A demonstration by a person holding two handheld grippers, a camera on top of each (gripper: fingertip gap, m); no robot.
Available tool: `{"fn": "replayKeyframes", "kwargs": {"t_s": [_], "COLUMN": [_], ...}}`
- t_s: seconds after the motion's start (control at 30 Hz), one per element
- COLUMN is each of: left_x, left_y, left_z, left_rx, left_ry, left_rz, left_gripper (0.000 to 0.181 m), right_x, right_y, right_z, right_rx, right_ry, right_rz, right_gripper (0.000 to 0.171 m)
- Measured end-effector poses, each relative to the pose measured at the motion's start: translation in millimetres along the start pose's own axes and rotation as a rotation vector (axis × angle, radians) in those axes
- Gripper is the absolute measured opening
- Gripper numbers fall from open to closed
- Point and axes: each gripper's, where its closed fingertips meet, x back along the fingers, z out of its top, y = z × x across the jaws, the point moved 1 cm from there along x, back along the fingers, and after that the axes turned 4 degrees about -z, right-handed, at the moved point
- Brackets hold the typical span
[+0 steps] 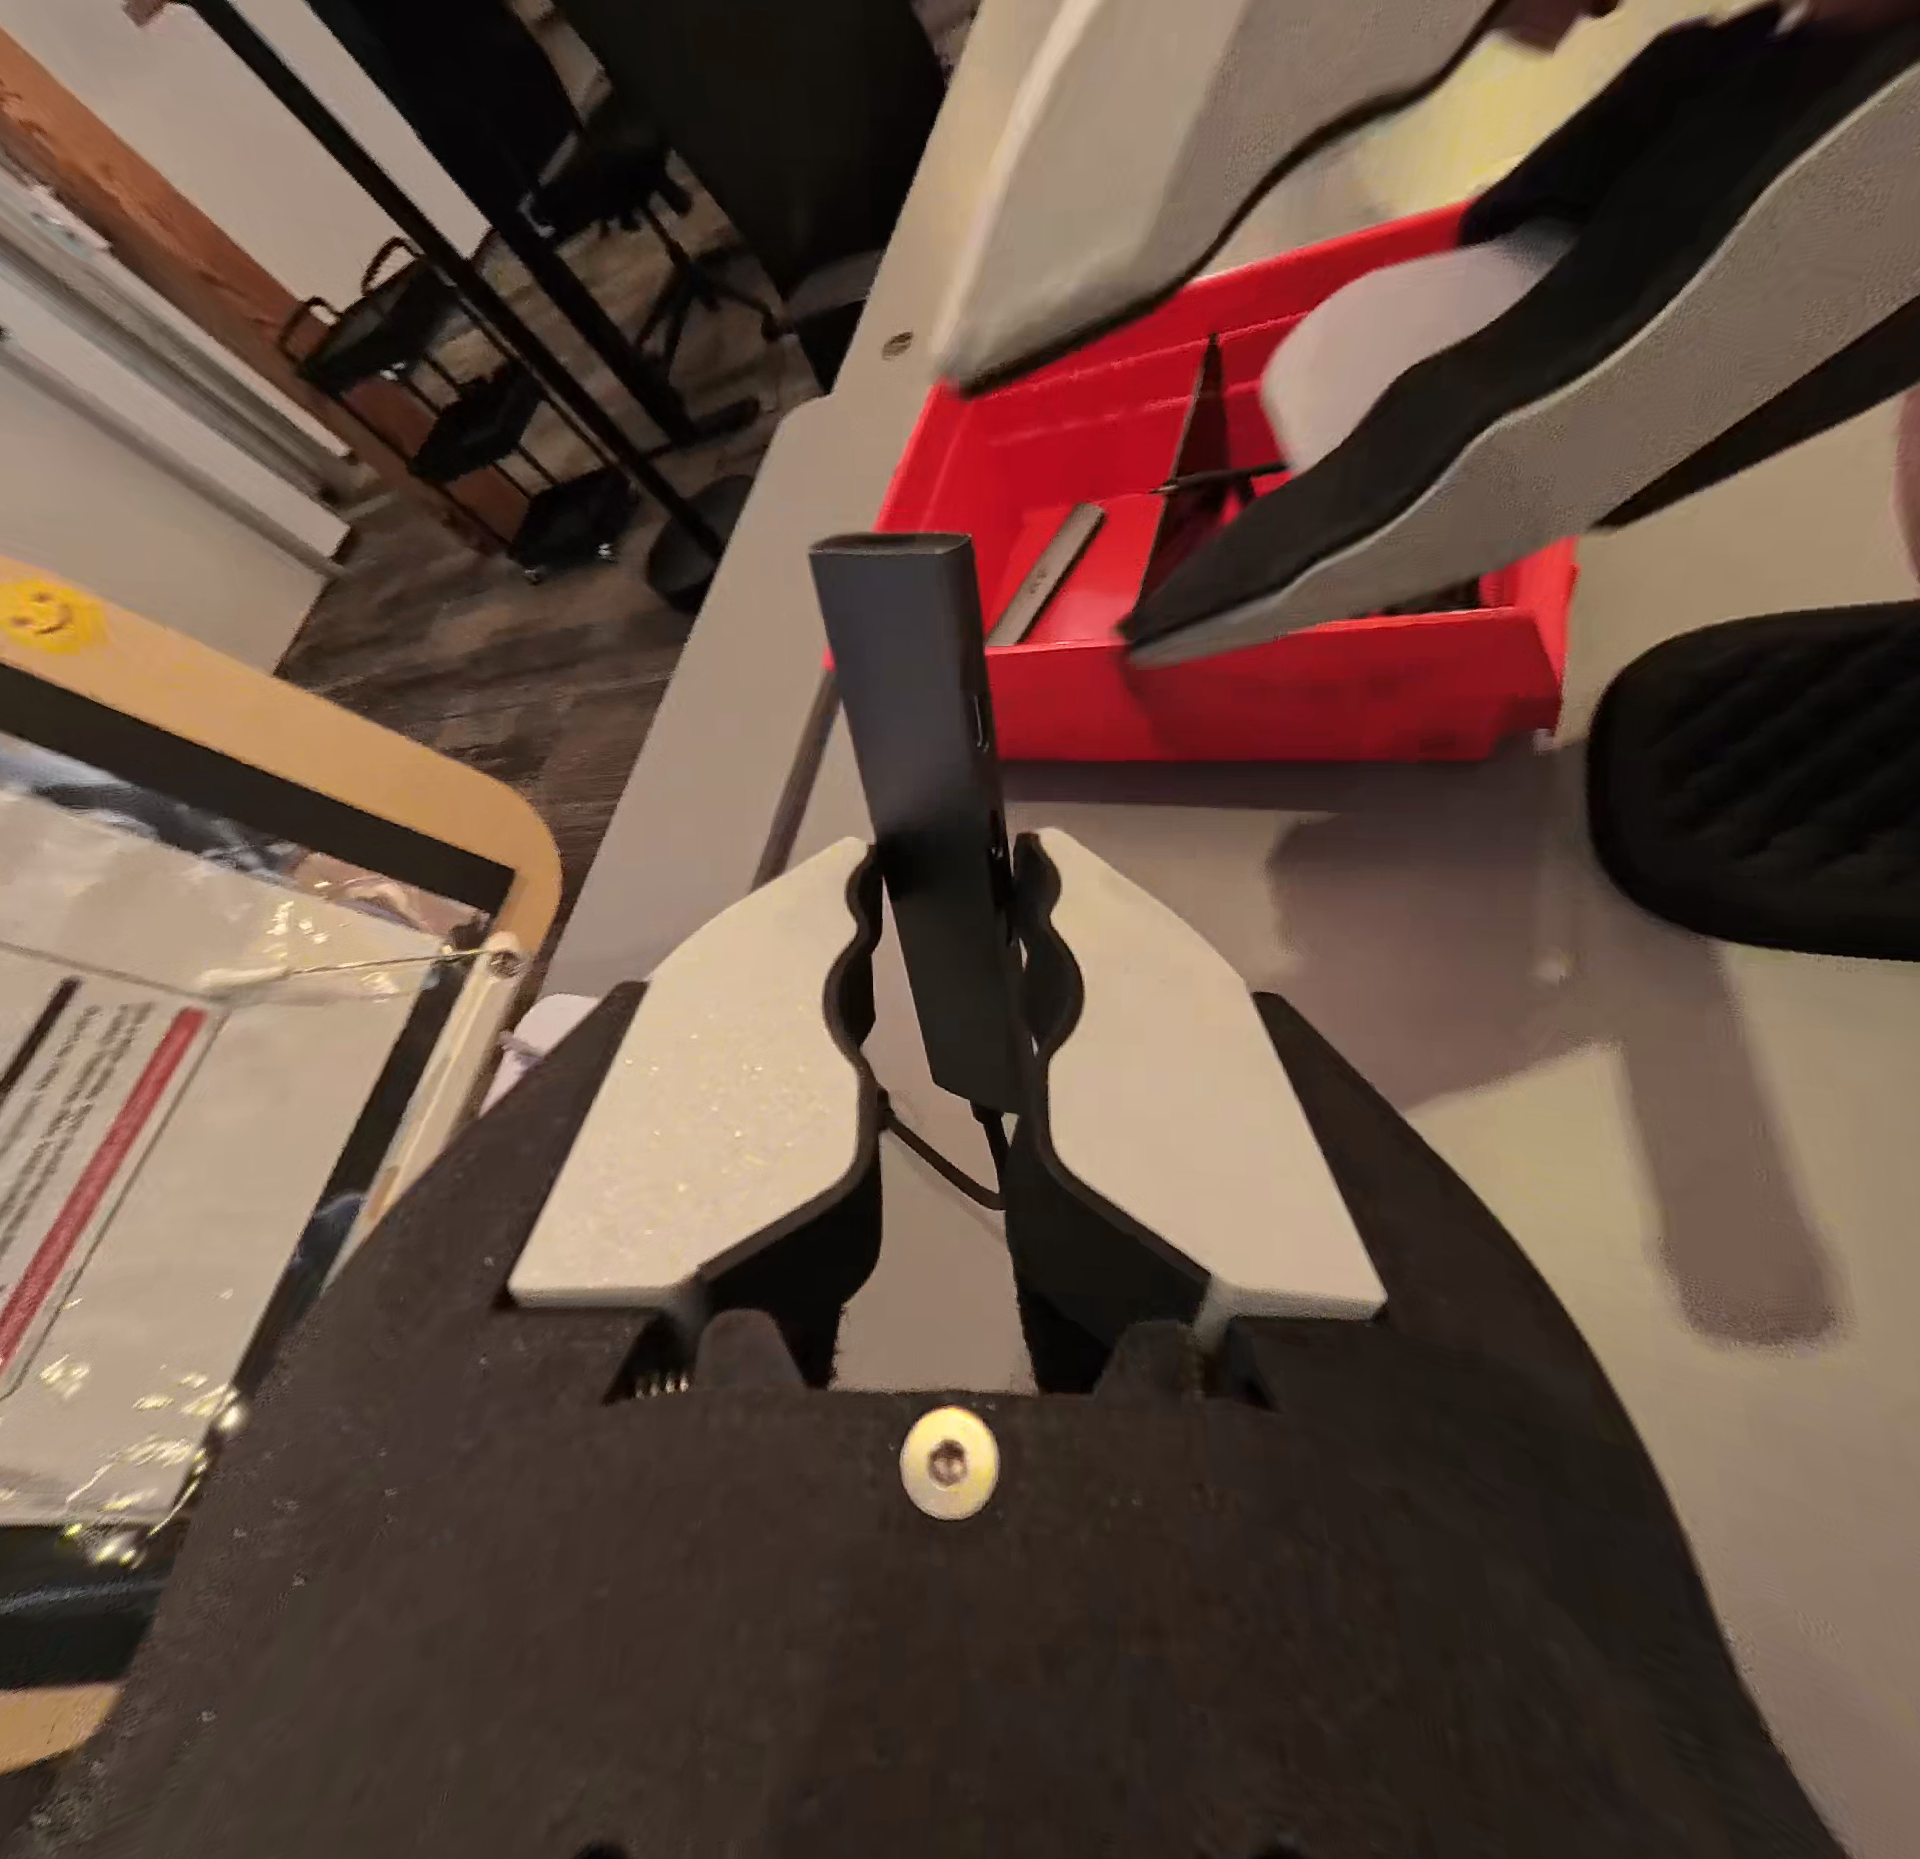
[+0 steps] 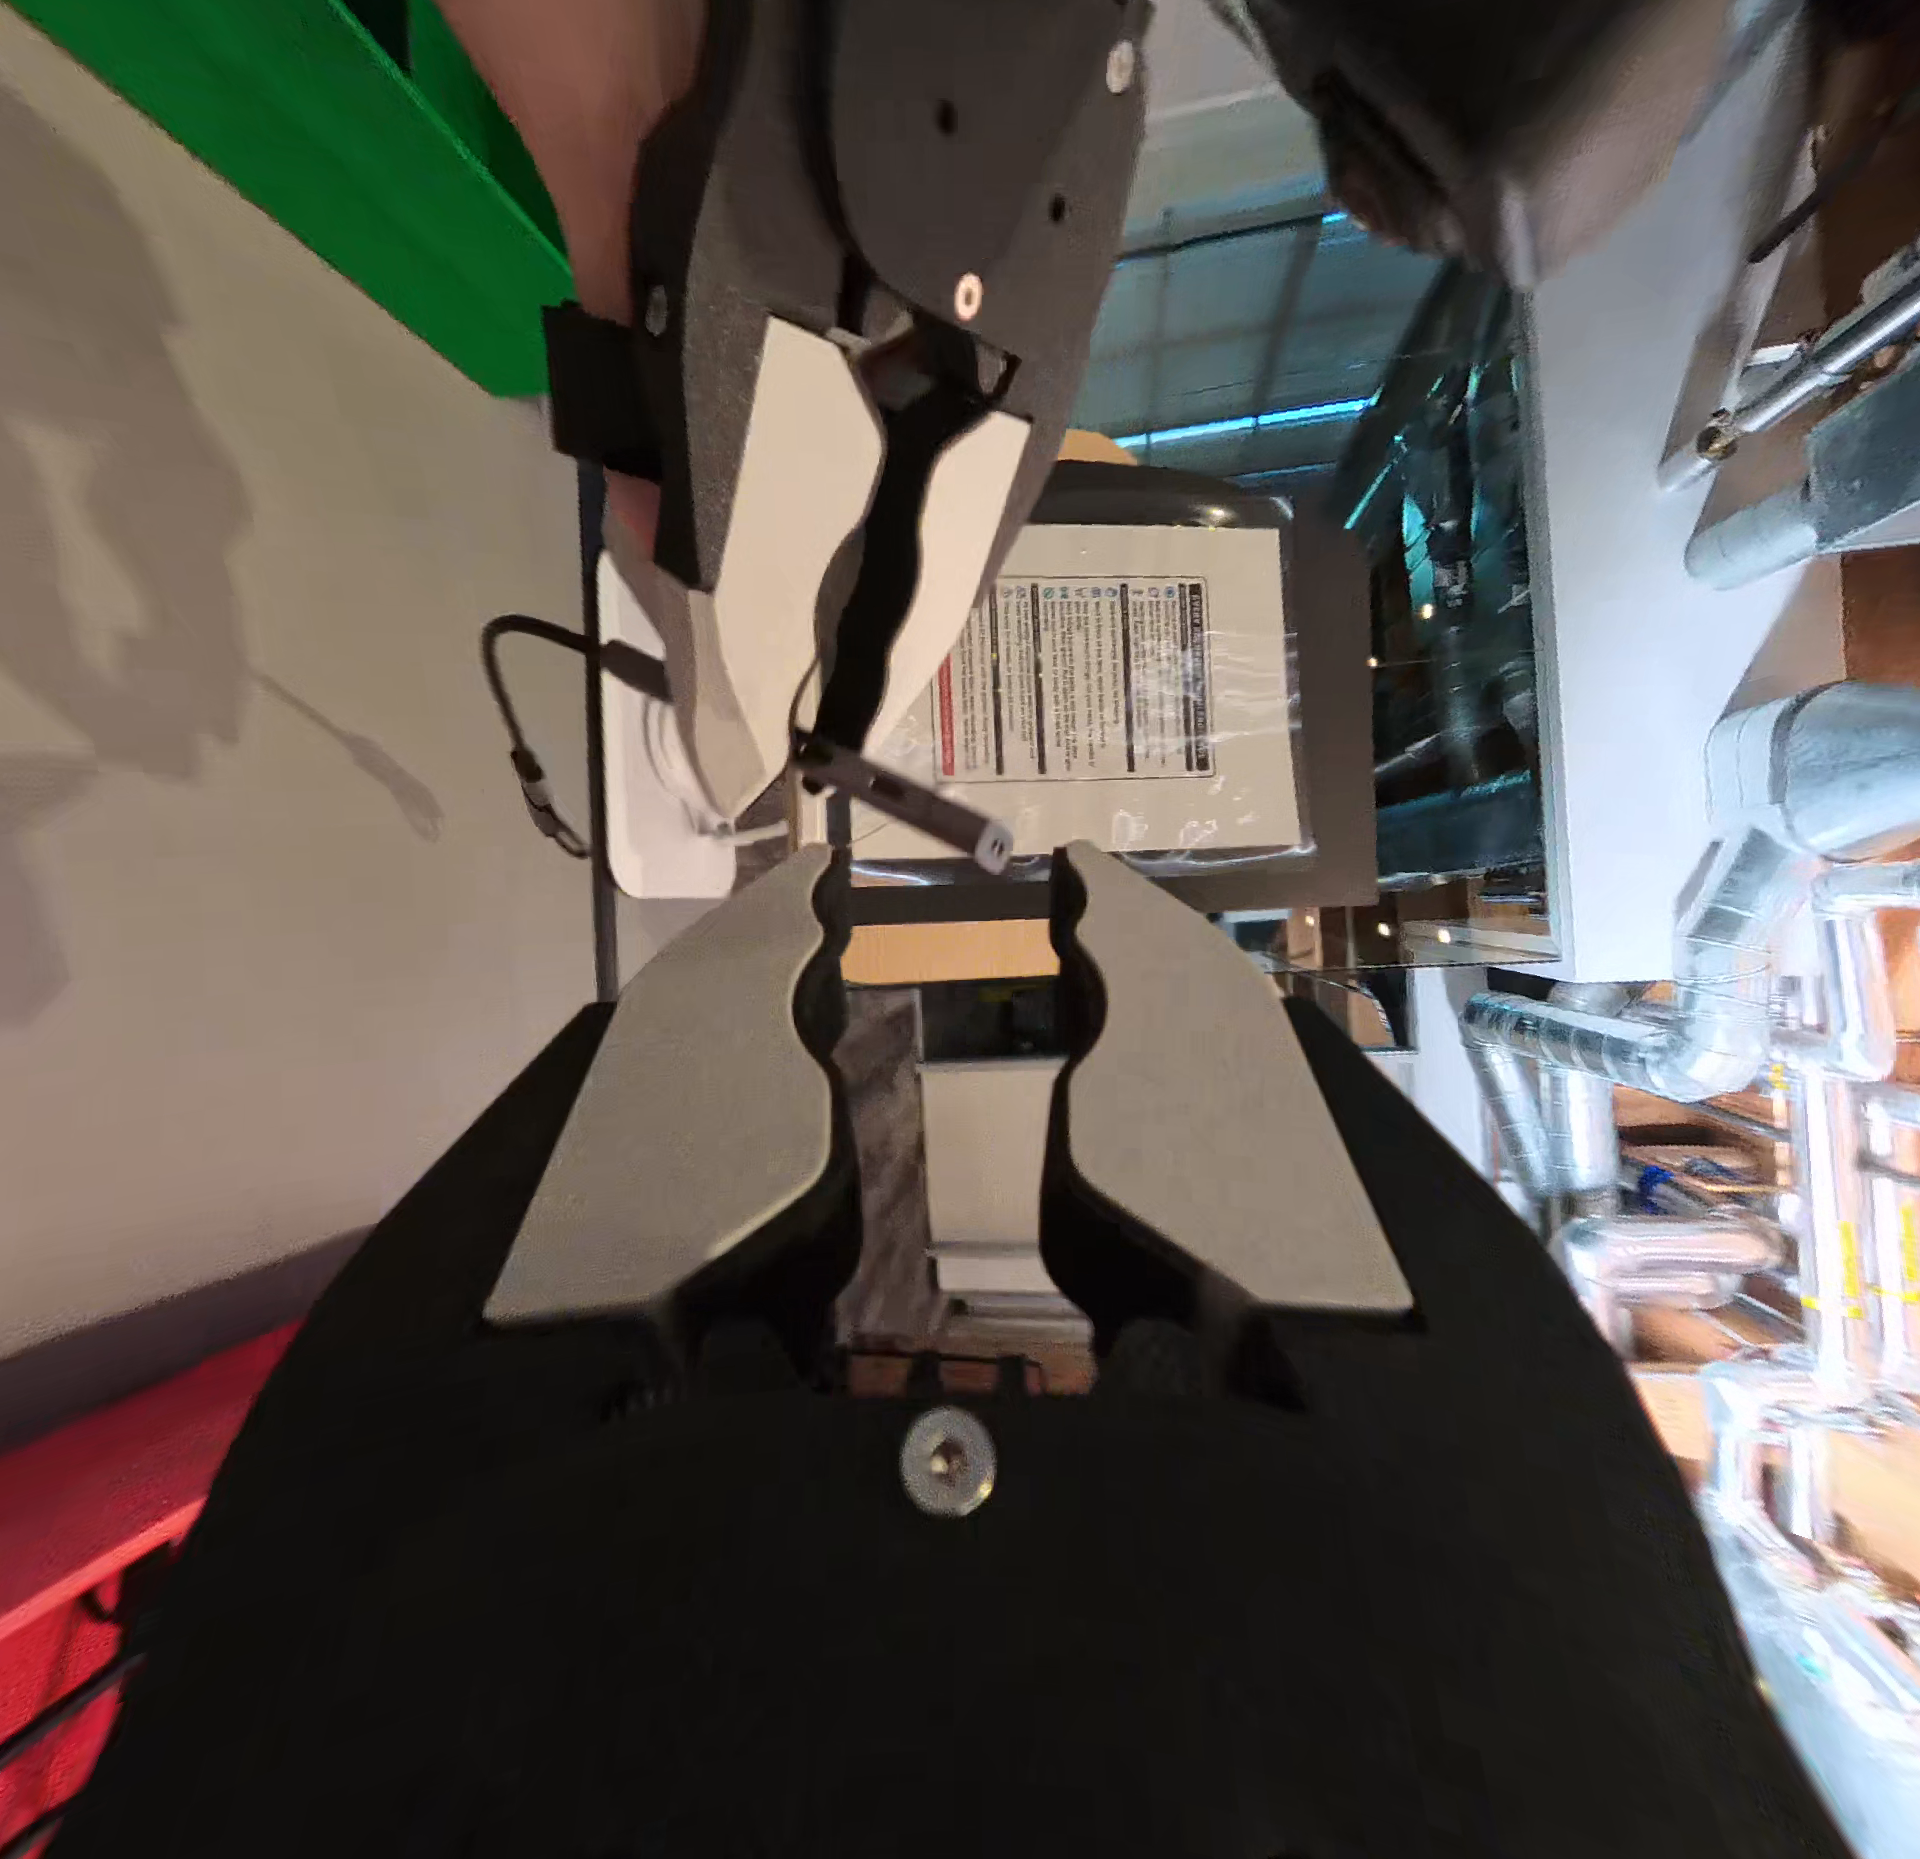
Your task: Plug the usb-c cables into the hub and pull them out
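My left gripper (image 1: 945, 853) is shut on a dark grey USB hub (image 1: 914, 729), which sticks out forward past the fingertips above the grey table (image 1: 1195, 978). A thin black lead (image 1: 935, 1165) trails from the hub's rear end. My right gripper (image 2: 945, 859) is open and empty. It also shows in the left wrist view (image 1: 1044, 505), blurred, over a red tray (image 1: 1299, 697). In the right wrist view the left gripper (image 2: 821, 760) holds the hub (image 2: 925, 807) just beyond my right fingertips. A short black cable with a plug (image 2: 535, 781) loops onto the table.
The red tray holds thin black cables (image 1: 1205, 479), a grey metal piece (image 1: 1049, 573) and a white round object (image 1: 1382, 365). A black ribbed pad (image 1: 1766, 770) lies at the right. A wood-framed board with a laminated sheet (image 1: 208, 1082) stands left. A green bin (image 2: 312, 147) and a white pad (image 2: 644, 801) are also on the table. The grippers' ends are close to 6 cm from one another.
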Motion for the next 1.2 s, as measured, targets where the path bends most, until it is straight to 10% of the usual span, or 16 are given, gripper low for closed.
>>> {"fn": "replayKeyframes", "kwargs": {"t_s": [0.03, 1.2], "left_x": [-2, -1], "left_y": [3, 15], "left_z": [0, -30], "left_rx": [0.001, -0.016], "left_ry": [0.000, -0.194], "left_rz": [-0.019, -0.131], "left_gripper": [0.023, 0.019], "right_x": [-5, -50], "right_y": [-2, -59], "right_z": [1, -12], "right_rx": [0.033, 0.310], "right_ry": [-0.006, -0.231], "right_rz": [-0.010, 0.157], "right_gripper": [0.037, 0.017]}}
